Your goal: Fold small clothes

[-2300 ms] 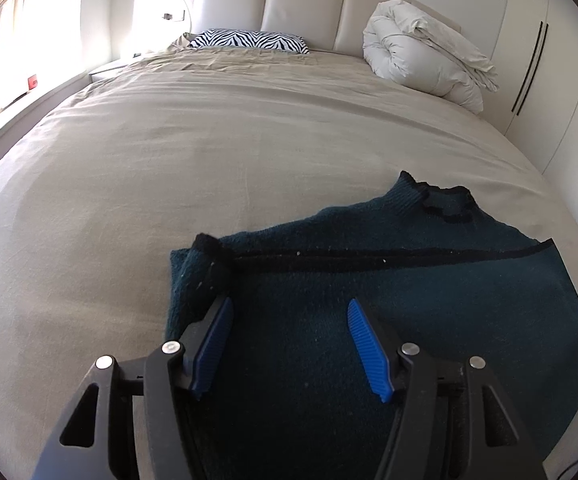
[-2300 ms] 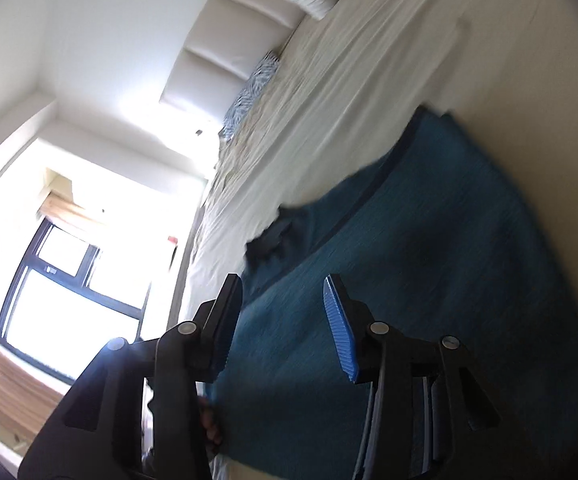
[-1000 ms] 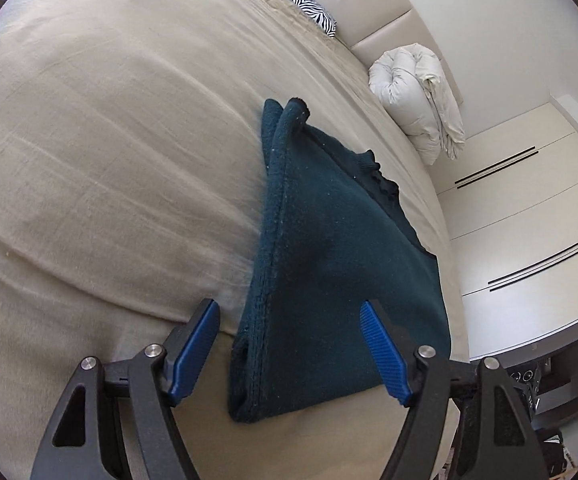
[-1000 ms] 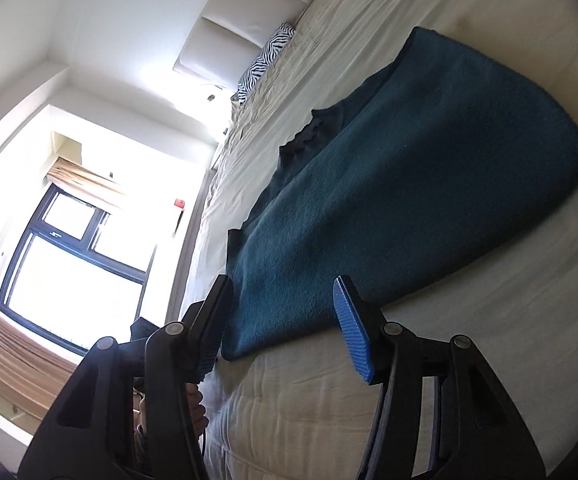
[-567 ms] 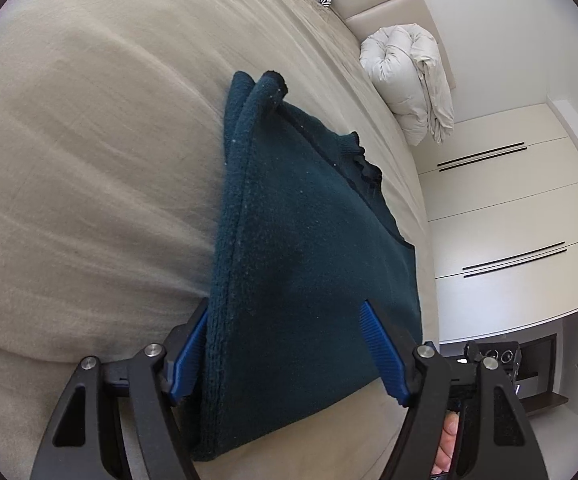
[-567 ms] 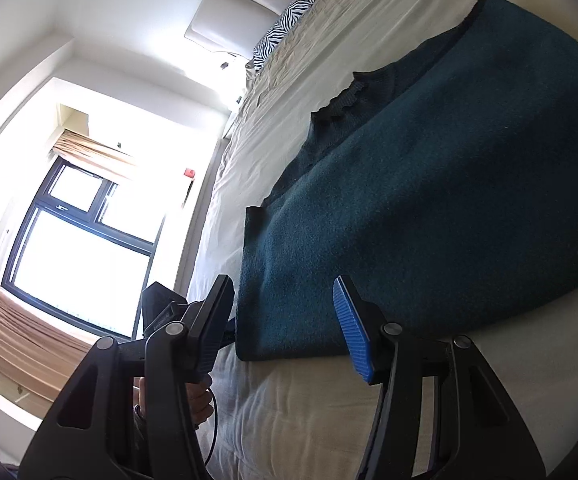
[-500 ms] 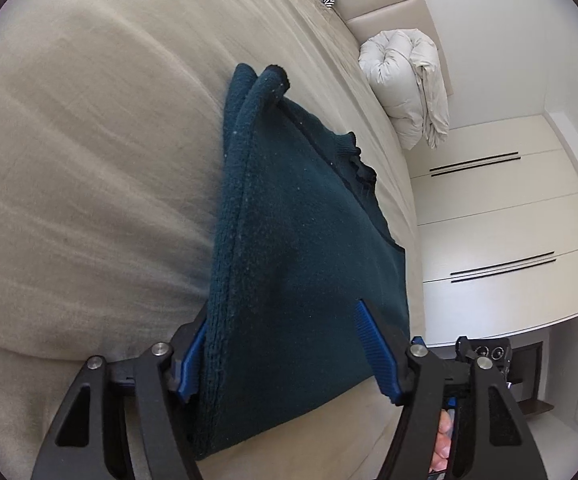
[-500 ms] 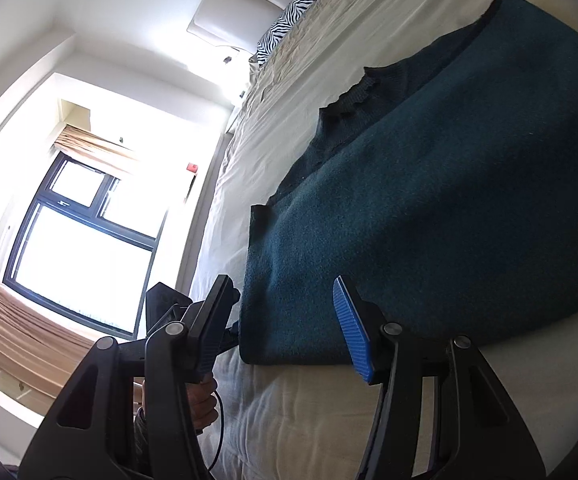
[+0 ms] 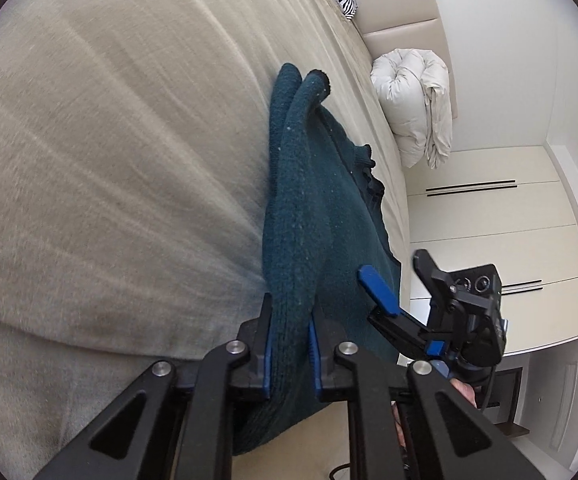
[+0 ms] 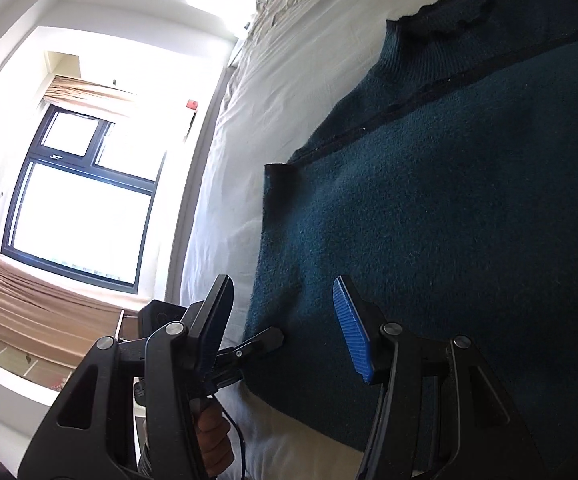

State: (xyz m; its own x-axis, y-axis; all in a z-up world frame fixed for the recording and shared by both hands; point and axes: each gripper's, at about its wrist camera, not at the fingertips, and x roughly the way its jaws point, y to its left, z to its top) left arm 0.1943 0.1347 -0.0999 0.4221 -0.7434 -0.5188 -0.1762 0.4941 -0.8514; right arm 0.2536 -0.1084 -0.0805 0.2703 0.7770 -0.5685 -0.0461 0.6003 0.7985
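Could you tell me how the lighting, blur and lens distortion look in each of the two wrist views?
Left wrist view: even, soft light; the beige bedsheet is smeared by motion blur, the dark teal sweater stays sharper; fisheye bends the wardrobe doors. Right wrist view: the window is blown out, washing the sheet pale; sweater knit is crisp; dark vignette at the corners.

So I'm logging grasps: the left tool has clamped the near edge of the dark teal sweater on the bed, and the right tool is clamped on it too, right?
Not quite. The right tool is open above the sweater, gripping nothing, as the right wrist view shows. The left tool is closing on its folded edge on the bed.
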